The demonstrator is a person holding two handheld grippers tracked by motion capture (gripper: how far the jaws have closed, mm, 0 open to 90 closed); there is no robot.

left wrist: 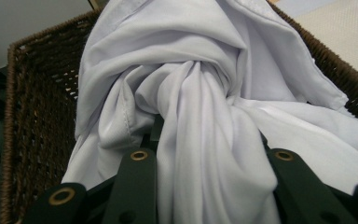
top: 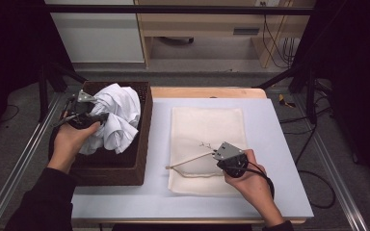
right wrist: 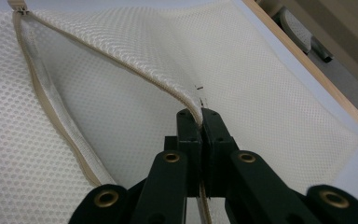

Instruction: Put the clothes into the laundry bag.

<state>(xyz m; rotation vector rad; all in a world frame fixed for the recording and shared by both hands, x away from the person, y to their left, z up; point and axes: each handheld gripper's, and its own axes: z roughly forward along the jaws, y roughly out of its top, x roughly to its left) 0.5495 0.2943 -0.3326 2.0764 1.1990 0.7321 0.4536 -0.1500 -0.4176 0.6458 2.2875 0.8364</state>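
Observation:
A bunched white garment [top: 118, 113] hangs over a brown wicker basket [top: 143, 139] at the table's left. My left gripper [top: 102, 116] is shut on a thick twist of this garment [left wrist: 205, 107], and its jaws [left wrist: 209, 144] are buried in the cloth. A cream mesh laundry bag [top: 207, 127] lies flat in the middle of the table. My right gripper [top: 215, 153] is shut on the upper zipper edge [right wrist: 121, 60] of the bag [right wrist: 279, 102]. It holds that edge raised off the lower one, so the bag's mouth gapes. The right jaws [right wrist: 201, 115] stand pressed together on the zipper tape.
The table top [top: 279, 159] is pale blue-grey with a wooden edge at the back. The basket's woven walls [left wrist: 32, 102] rise around the garment. Metal rails run along both sides of the table. Cables lie on the floor to the right.

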